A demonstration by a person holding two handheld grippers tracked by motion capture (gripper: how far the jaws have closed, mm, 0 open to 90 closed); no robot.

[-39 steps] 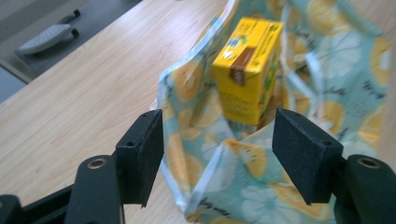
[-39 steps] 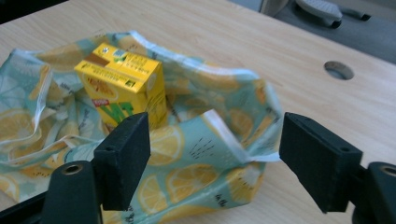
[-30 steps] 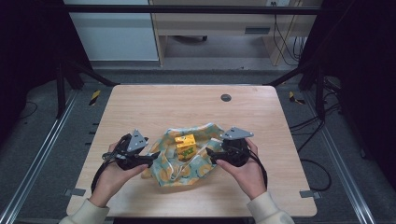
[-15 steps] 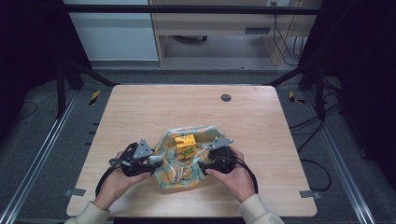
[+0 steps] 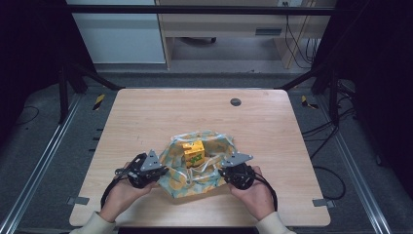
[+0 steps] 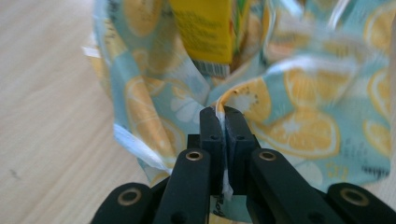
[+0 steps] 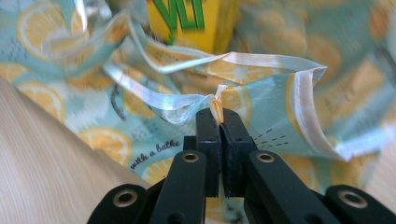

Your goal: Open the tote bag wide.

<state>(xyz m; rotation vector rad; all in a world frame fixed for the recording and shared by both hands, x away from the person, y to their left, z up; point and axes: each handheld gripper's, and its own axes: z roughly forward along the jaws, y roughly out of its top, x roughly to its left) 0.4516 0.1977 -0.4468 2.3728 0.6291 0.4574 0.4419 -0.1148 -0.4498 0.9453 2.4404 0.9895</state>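
You're working in a lab-style recording bay: a bare wooden table [image 5: 204,122] stands on grey floor between metal rails [image 5: 39,161], boxed in by a black frame [image 5: 195,9] and dark curtains, with cables [image 5: 297,39] trailing behind.

The box [image 6: 205,28] is cut off at the top of the left gripper view, and the bag [image 6: 299,116] hides its bottom. The print on the box is too blurry to read. In the right gripper view the box [image 7: 194,21] is cut off at the top too, so its green letters are only partly there. The far side of the bag [image 7: 336,56] is blurry. In the high view, the bag [image 5: 180,173] hides the fingers of both grippers. The small dark round thing [image 5: 235,102] on the desk [image 5: 160,117] is too small to tell what it is.
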